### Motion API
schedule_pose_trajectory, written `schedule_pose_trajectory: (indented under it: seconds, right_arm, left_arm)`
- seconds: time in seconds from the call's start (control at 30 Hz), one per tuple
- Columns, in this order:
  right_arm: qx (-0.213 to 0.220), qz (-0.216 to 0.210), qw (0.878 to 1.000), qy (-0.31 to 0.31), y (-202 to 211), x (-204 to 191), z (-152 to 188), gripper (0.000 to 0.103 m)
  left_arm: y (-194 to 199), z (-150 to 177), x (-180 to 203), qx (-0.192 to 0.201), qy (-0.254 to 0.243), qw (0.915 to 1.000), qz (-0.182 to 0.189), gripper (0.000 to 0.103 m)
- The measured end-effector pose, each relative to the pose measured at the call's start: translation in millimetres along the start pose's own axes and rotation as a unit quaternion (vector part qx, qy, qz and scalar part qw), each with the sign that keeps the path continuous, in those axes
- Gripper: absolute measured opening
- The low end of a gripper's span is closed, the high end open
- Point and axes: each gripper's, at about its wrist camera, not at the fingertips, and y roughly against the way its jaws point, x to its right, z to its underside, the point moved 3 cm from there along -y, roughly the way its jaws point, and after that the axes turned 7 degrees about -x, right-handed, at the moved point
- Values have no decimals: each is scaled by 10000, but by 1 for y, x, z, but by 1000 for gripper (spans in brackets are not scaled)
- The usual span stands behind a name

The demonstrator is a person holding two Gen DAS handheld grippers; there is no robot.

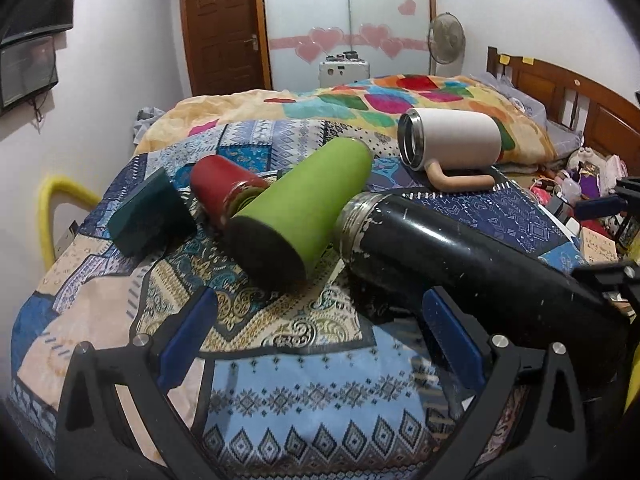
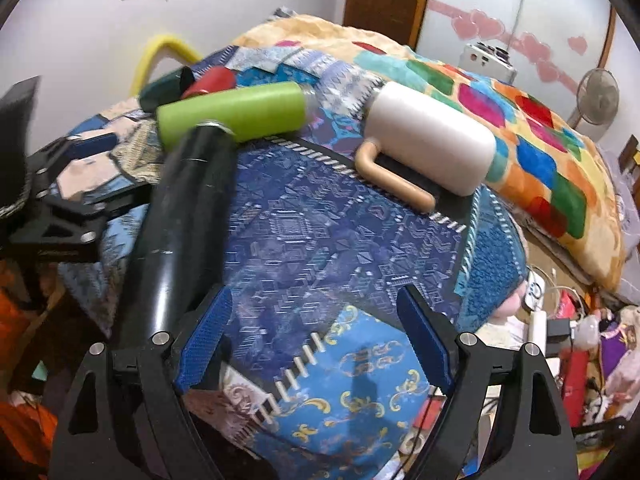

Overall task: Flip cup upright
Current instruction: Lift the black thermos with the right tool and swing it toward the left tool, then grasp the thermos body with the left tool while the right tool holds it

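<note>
Several cups lie on their sides on a patterned bedspread. A black flask (image 1: 460, 256) (image 2: 180, 216) lies nearest, just right of my left gripper (image 1: 320, 312) and left of my right gripper (image 2: 316, 316). A green tumbler (image 1: 304, 204) (image 2: 232, 114) lies beyond it, base toward the left wrist camera. A red cup (image 1: 224, 188) (image 2: 212, 80) lies behind the green one. A white mug with a tan handle (image 1: 452, 144) (image 2: 432, 136) lies farther back. Both grippers are open and empty, hovering above the cloth.
A dark green box (image 1: 152, 220) (image 2: 164, 88) sits left of the red cup. A colourful quilt (image 1: 400, 96) (image 2: 520, 120) is heaped behind. A wooden headboard (image 1: 560, 92) stands at far right. Clutter (image 2: 580, 340) lies beside the bed.
</note>
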Motion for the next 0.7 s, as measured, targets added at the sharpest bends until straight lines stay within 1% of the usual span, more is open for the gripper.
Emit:
schedule_pose_trajectory:
  seconds: [0.17,0.3,0.4,0.5,0.57,0.67,0.7]
  right_arm:
    - [150,-58,9998,150,0,-18,7,83]
    - [300,-273,9991,94,-1,-25,6,83]
    - [434,-510,9977,46,-1,-32,4,83]
    - [511,-531,9973,18,-1,-36,4,83]
    - [586,-524,9969,-85,2,-36,4,83]
    - [778,-343,9959,-304,11,-31,2,83]
    - [912,-271,9945,-437,18,-27,2,83]
  left_arm:
    - [-8,-14,2,-157,-253,9995,79,103]
    - [-10,-20,1,-277,-343,9988,210,103]
    - [-8,-23,-1,-318,-379,9986,169,103]
    - [-3,-22,-1,-332,-462,9983,119,103]
    - [4,-23,-1,-311,-493,9981,193,103]
    - [16,-27,6,-274,-470,9980,327,103]
    - [19,-29,10,-277,-457,9979,378,103]
